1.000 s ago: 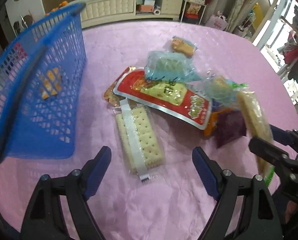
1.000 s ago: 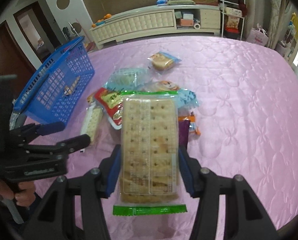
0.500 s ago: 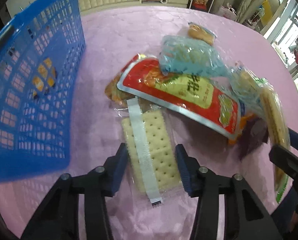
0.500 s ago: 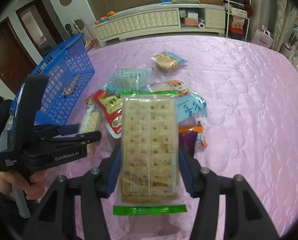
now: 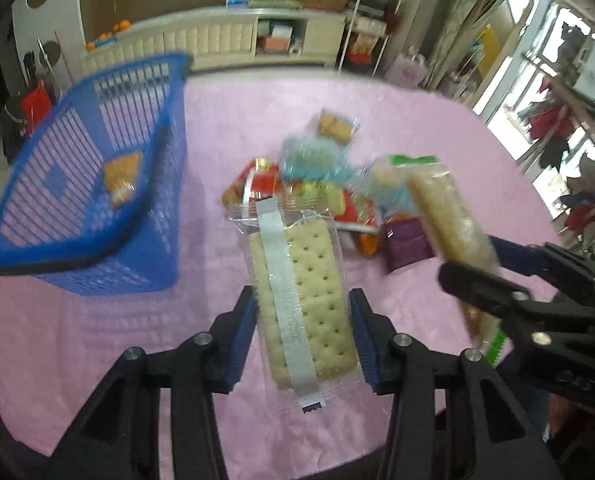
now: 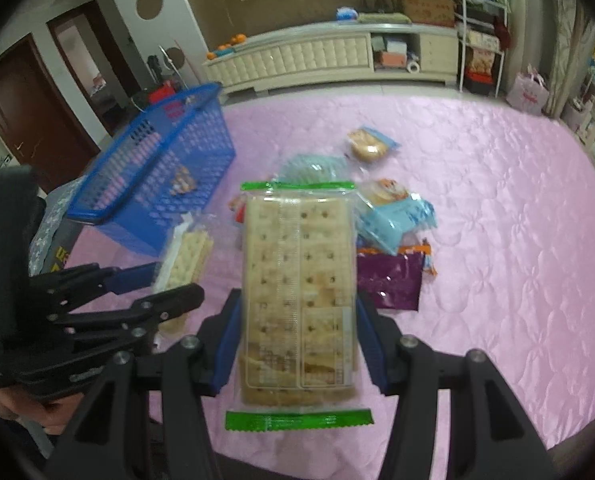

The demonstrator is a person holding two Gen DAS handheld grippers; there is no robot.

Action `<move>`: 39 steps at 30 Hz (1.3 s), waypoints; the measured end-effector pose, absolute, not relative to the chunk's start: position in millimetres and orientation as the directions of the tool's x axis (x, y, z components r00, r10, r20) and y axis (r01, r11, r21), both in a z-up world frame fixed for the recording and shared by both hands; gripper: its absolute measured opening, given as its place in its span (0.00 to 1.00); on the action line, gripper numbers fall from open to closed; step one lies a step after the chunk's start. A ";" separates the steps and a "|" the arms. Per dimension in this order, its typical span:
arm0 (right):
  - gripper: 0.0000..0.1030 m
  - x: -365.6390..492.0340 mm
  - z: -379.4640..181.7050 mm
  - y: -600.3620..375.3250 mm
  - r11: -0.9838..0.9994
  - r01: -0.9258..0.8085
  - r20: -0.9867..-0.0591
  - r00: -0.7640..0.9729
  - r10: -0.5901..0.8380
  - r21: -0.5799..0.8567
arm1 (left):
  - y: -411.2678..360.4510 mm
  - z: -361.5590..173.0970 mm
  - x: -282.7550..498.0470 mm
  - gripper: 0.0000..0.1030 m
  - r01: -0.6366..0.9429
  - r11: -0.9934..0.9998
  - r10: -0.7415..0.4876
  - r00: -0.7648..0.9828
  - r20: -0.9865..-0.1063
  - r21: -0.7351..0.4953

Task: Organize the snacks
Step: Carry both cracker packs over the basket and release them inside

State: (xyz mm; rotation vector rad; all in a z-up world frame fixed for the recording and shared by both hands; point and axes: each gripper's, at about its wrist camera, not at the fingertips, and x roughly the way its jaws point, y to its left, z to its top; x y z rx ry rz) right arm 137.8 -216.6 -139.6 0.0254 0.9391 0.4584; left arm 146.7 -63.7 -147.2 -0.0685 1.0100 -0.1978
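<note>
My left gripper is shut on a clear-wrapped cracker pack and holds it above the pink table; this pack also shows in the right wrist view. My right gripper is shut on a green-edged cracker pack, which also shows in the left wrist view. A blue basket stands at the left with one snack inside. A pile of snacks lies mid-table: a red packet, a light blue packet and a purple packet.
A small bread packet lies beyond the pile. A second light blue packet lies right of the pile. A white cabinet stands behind the table. The pink table reaches far to the right.
My left gripper closed on the clear-wrapped cracker pack and lifted it off the table. The right gripper kept its hold on the green-edged pack.
</note>
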 end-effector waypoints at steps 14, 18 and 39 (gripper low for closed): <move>0.57 138.2 -61.1 -155.3 0.859 -0.489 -0.678 0.581 0.450 0.152 | 24.6 -49.2 121.3 0.42 0.115 0.988 -0.152 0.668 -0.728 -0.101; 0.57 153.3 -47.9 -131.6 0.837 -0.528 -0.663 0.578 0.477 0.142 | 51.9 -36.5 132.2 0.42 0.096 0.991 -0.130 0.682 -0.720 -0.089; 0.57 263.2 -73.2 0.6 0.753 -0.655 -0.764 0.459 0.454 0.054 | 135.1 -68.1 229.2 0.42 0.011 0.995 -0.084 0.631 -0.771 -0.100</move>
